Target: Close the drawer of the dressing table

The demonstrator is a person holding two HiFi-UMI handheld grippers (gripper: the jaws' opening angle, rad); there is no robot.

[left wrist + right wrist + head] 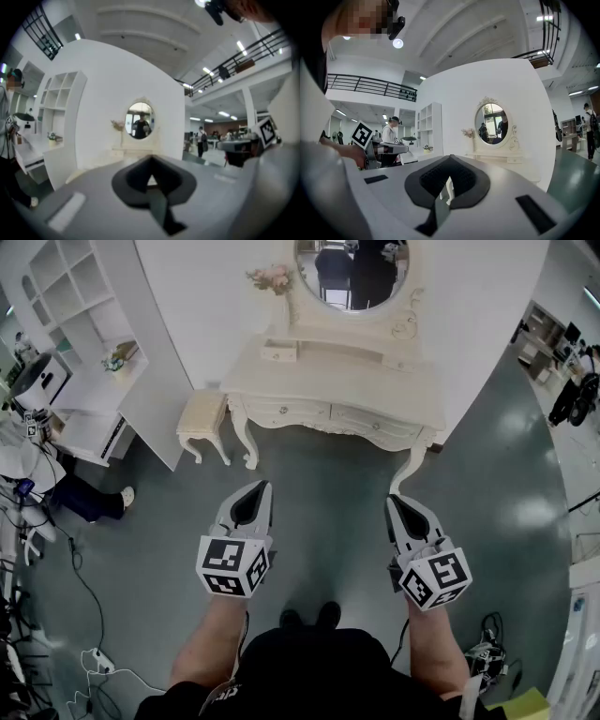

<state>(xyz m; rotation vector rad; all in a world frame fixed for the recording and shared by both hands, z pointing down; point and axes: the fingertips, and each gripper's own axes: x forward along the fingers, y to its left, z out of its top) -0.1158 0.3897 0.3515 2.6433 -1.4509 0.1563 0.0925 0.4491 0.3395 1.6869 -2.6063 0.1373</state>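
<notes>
The cream dressing table [337, 381] stands against a white panel ahead of me, with an oval mirror [352, 273] and pink flowers [270, 277] on it. A small drawer [279, 352] on its upper shelf juts out a little; two wide front drawers [286, 411] sit flush. My left gripper [261, 487] and right gripper [395, 502] are held over the floor, well short of the table, both shut and empty. In the left gripper view the jaws [151, 160] meet below the mirror [139, 120]. The right gripper view shows its jaws [450, 160] closed left of the mirror [493, 123].
A cream stool [202, 416] stands at the table's left leg. A white shelf unit [75, 296] fills the far left, with a seated person's leg [89, 501] and cables [94, 657] on the floor nearby. More gear lies at the right [487, 652].
</notes>
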